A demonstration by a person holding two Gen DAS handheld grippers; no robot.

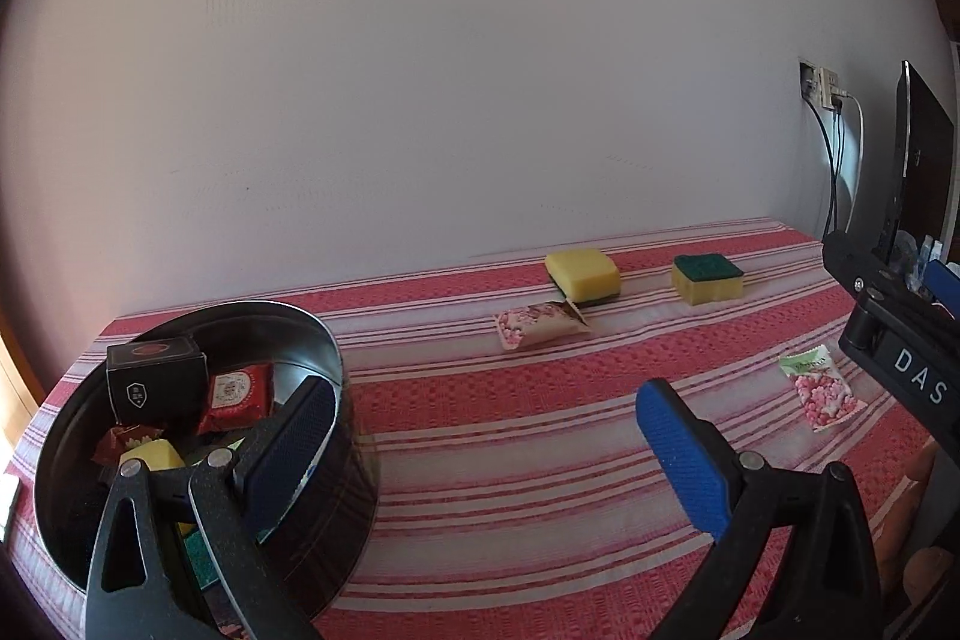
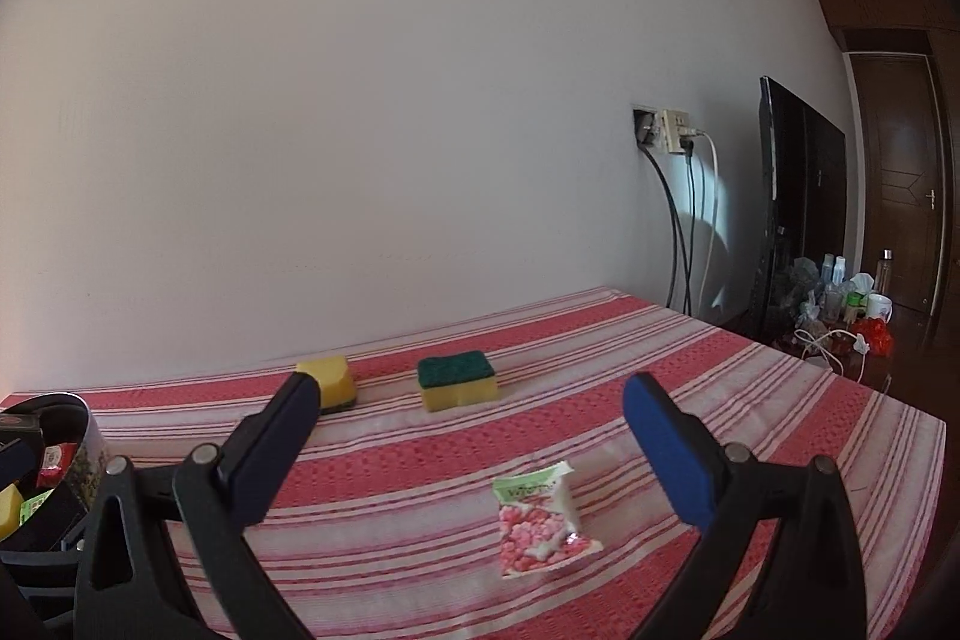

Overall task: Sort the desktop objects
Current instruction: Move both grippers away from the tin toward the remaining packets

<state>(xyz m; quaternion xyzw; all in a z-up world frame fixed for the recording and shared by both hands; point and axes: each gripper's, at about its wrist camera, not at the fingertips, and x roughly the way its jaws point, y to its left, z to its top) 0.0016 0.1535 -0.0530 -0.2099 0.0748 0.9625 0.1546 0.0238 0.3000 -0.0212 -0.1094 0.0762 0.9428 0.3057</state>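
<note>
Both tools w/ fingers spread apart, holding nothing. Left tool (image 1: 486, 436) hangs over the near-left metal tin (image 1: 336, 376), which holds a black box (image 1: 156, 382), red packet (image 1: 240, 394) & sponges. Right tool (image 2: 468, 430) hovers above the pink candy bag (image 2: 540, 526) on the striped desk (image 2: 750, 388). Far: yellow sponge (image 1: 585, 274), green-top sponge (image 2: 457, 379); 2nd candy bag (image 1: 540, 325) just near the yellow one.

Beyond the striped tablecloth (image 2: 750, 382)

A wall socket (image 2: 672, 131) feeds hanging cables (image 2: 684, 232); a dark monitor (image 2: 798, 196) stands beside bottles (image 2: 834, 274), a mug (image 2: 877, 307) and a wooden door (image 2: 906, 184).
</note>
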